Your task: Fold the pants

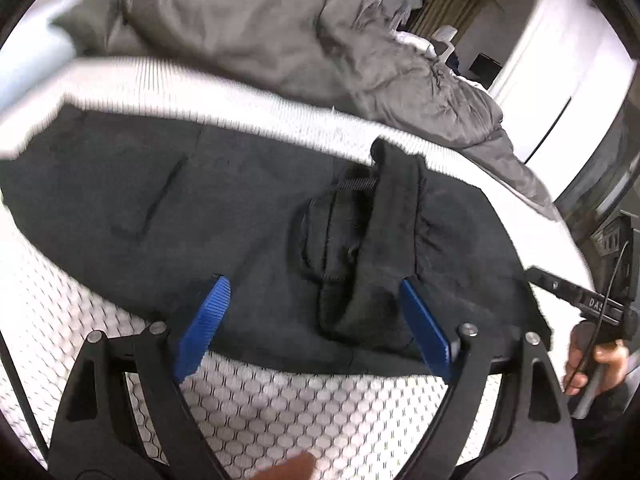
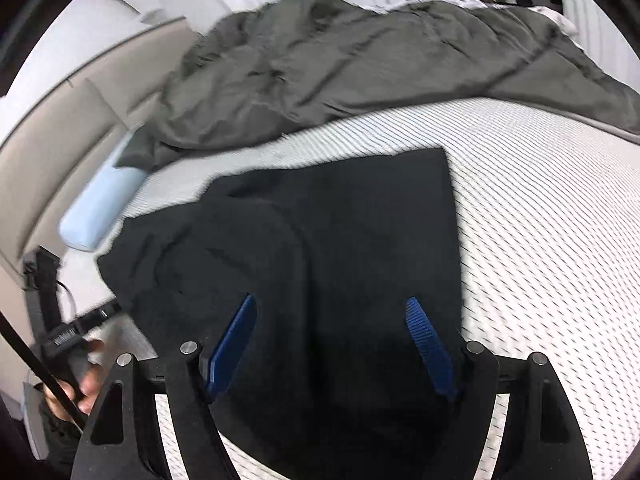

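Bed: a white mattress (image 2: 540, 208) with a woven honeycomb-patterned cover carries everything; there is no desk here.
Blanket: a crumpled grey quilted blanket (image 2: 360, 52) lies heaped along the far edge of the mattress, apart from the work.
Pants: the black soft-fabric pants (image 1: 200, 208) lie spread across the near part of the mattress, reaching its near edge. The gathered elastic waistband (image 1: 396, 200) stands rumpled and partly turned up, with a pocket flap beside it; in the right wrist view one straight edge and a square corner lie flat towards the blanket.
Bolster: a pale blue cylindrical bolster (image 2: 100, 208) rests at the far left corner, just beside the pants.
Left gripper: the black left gripper with blue ribbed pads (image 1: 316, 320) hovers over the near edge, jaws wide apart and gripping nothing, the waistband lying between and beyond them.
Right gripper: the matching right gripper (image 2: 332, 344) hangs over the dark cloth, jaws likewise wide and empty.
Step in hand: judged as regrasping for the next fold. Flatten the turned-up waistband first, pinch all layers at an edge, and lift both sides evenly.
Writing: white letters on the other gripper's body read partly "DAS"; the rest is illegible.
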`<move>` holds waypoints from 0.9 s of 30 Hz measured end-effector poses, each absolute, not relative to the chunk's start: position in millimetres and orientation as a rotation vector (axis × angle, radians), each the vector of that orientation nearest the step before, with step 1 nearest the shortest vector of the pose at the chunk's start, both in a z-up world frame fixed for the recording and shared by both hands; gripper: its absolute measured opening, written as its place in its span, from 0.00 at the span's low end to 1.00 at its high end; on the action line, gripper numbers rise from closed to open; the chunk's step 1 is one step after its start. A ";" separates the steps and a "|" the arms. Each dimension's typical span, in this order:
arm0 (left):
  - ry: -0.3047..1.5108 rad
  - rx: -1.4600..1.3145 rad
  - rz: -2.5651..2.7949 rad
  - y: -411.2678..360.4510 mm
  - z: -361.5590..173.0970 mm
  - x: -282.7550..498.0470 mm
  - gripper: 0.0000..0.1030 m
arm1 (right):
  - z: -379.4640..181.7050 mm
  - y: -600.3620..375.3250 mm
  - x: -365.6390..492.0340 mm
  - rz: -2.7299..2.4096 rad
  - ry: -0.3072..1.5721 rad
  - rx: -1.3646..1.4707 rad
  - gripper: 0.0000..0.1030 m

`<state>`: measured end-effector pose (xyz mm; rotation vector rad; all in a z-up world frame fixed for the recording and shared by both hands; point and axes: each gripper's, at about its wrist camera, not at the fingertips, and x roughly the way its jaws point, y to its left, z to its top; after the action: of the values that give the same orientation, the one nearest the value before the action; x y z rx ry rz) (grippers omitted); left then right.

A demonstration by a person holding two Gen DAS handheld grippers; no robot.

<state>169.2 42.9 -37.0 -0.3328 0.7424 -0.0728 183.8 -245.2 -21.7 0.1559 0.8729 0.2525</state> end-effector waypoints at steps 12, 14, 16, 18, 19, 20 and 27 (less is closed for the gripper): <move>0.905 -0.018 0.046 1.6 -47.7 183.6 0.89 | -62.0 -305.4 145.0 0.215 0.990 0.043 0.77; 0.865 -0.061 0.057 3.1 -36.1 180.7 0.88 | -57.0 -324.7 134.3 0.237 0.975 0.092 0.77; 0.801 -0.119 0.005 -5.9 -17.1 179.3 0.88 | -49.6 -344.9 125.1 0.229 0.949 0.164 0.77; 0.771 -0.171 -0.068 -23.6 -4.4 184.8 0.88 | -43.2 -363.9 116.8 0.227 0.910 0.266 0.75; 0.775 -0.185 -0.107 -38.8 -0.4 192.6 0.88 | -41.0 -369.8 113.9 0.243 0.899 0.313 0.71; 0.788 -0.189 -0.147 -53.8 2.6 204.6 0.88 | -40.7 -373.2 111.5 0.283 0.892 0.368 0.68; 0.989 -0.275 -0.488 -185.8 -22.2 266.0 0.88 | -64.1 -344.4 117.4 0.417 0.964 0.434 0.49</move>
<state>266.0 -185.8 -22.2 -0.2752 0.9886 -0.4882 117.4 -344.4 -64.1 0.4337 0.9642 0.4165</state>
